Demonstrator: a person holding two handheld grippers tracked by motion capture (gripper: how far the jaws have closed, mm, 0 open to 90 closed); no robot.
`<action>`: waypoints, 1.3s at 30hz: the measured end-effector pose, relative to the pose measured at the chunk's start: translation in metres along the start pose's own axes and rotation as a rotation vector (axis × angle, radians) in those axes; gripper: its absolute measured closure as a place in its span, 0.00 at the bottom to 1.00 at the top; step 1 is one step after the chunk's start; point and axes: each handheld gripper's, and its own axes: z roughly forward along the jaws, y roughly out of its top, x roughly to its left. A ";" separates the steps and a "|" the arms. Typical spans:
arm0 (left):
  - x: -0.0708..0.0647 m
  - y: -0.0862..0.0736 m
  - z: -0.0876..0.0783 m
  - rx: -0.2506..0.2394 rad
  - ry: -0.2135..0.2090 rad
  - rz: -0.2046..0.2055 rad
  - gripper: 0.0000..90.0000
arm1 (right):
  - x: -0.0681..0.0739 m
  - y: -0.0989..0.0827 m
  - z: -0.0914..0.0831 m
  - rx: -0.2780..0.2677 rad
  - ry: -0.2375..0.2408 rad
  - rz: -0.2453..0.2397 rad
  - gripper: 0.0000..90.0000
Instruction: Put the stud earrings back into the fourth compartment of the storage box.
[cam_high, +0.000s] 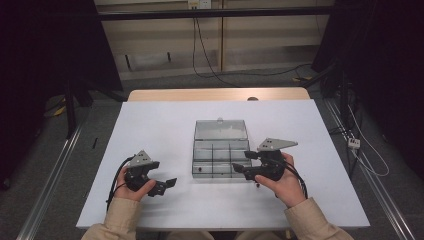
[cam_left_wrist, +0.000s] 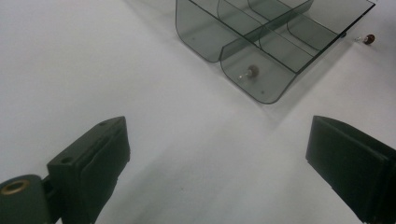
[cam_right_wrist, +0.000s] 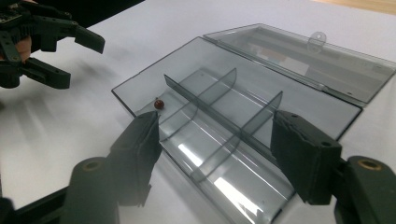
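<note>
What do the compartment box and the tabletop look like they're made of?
Compartment box: likely clear, smoke-tinted hard plastic, glossy; the table shows through its walls and dividers, which carry sharp reflections. Tabletop: smooth matte white, probably laminate; no glare.

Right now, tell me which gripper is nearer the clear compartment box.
Right. The right gripper hangs at the clear compartment box's near right corner; the left gripper rests apart, out to its left.

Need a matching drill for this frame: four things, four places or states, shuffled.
1. clear smoky plastic divider box
2. box's hinged clear lid
3. small dark red bead
4. left gripper

A. jaws open over bare white table
B. lying in a corner compartment
C. folded back flat, far side
D. mid-table, open, by the right gripper

Pairs: 1-D, 2-C, 3-B, 4-A
</note>
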 end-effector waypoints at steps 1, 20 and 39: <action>0.000 0.000 0.000 0.001 -0.001 0.002 0.07 | -0.001 -0.002 -0.002 0.002 -0.004 0.002 0.34; 0.001 0.000 -0.001 -0.002 0.000 -0.003 0.07 | -0.013 -0.027 -0.024 0.014 -0.055 0.002 0.27; 0.001 0.000 -0.001 -0.006 -0.001 -0.007 0.07 | -0.017 -0.048 -0.031 0.042 -0.067 0.011 0.30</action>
